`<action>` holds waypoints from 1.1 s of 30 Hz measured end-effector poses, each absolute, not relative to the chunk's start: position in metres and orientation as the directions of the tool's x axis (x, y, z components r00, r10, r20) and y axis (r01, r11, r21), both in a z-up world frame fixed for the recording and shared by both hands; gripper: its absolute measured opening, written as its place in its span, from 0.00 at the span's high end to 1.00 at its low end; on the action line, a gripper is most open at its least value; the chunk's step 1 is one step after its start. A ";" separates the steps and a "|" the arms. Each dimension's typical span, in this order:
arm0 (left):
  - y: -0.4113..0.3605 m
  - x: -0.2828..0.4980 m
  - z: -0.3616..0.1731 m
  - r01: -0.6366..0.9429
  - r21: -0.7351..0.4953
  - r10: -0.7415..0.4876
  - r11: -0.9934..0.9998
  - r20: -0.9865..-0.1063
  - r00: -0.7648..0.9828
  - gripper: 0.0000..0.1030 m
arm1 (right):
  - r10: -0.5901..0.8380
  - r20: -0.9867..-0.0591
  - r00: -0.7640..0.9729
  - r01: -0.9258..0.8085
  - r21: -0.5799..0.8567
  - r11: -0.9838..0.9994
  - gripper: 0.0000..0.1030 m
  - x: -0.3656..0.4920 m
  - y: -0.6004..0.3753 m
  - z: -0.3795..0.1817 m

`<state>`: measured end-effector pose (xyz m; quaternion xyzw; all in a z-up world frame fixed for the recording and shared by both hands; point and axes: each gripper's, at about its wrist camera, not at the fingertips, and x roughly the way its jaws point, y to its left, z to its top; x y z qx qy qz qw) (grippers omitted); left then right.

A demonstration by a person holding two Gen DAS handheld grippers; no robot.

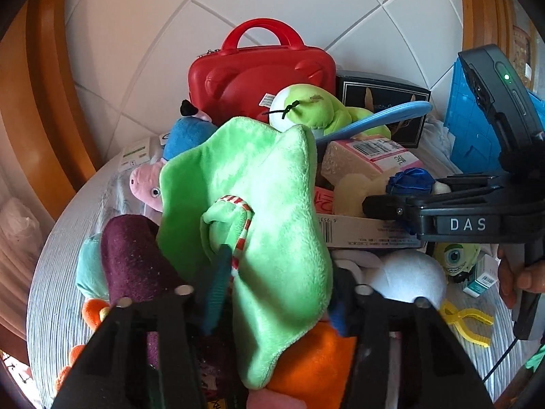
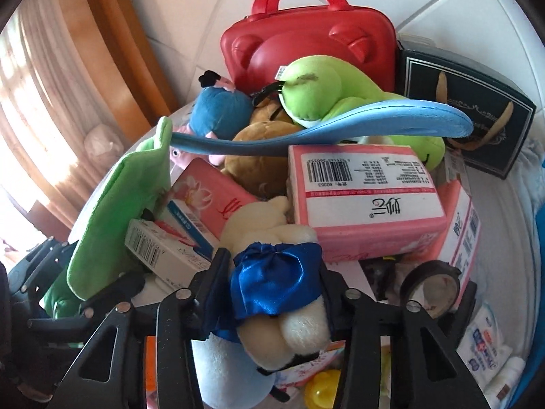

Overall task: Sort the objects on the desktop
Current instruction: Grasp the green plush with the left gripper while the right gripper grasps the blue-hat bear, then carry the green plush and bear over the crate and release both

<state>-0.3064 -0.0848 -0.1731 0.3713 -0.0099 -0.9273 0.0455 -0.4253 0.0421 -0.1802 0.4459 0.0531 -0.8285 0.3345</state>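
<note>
My left gripper [image 1: 276, 293] is shut on a flat light-green plush toy [image 1: 252, 211] with a red-and-white striped band, held up over the pile. The same green plush shows at the left of the right wrist view [image 2: 115, 211]. My right gripper [image 2: 272, 293] is shut on a cream plush bear with a blue satin skirt [image 2: 276, 286], held above the clutter. In the left wrist view the right gripper [image 1: 385, 204] reaches in from the right with the bear [image 1: 408, 180] at its tips.
A red carry case [image 2: 306, 37] stands at the back against the white tiled wall. A lime plush [image 2: 327, 85], blue insole [image 2: 340, 119], pink tissue packs [image 2: 368, 197], dark box [image 2: 466, 116], tape roll [image 2: 432, 286] and other toys crowd the round table [image 1: 51, 272].
</note>
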 end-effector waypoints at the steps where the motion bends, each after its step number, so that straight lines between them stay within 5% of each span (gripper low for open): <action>1: -0.084 -0.309 -0.177 0.063 0.074 -0.097 -0.995 -0.706 -0.702 0.78 | -0.492 -0.782 -0.382 0.605 0.191 -0.773 0.61 -0.423 0.039 -0.182; 4: -0.088 -0.301 -0.174 0.049 0.052 -0.072 -0.997 -0.703 -0.707 0.93 | -0.497 -0.771 -0.399 0.600 0.190 -0.777 0.63 -0.418 0.039 -0.182; 16: -0.073 -0.275 -0.109 -0.009 0.122 -0.063 -0.992 -0.574 -0.816 0.95 | -0.520 -0.662 -0.539 0.582 0.153 -0.798 0.64 -0.384 0.054 -0.133; 33: 0.000 -0.259 -0.005 -0.232 0.156 0.164 -0.960 -0.355 -0.920 0.95 | -0.450 -0.435 -0.780 0.450 0.109 -0.886 0.64 -0.317 0.130 -0.020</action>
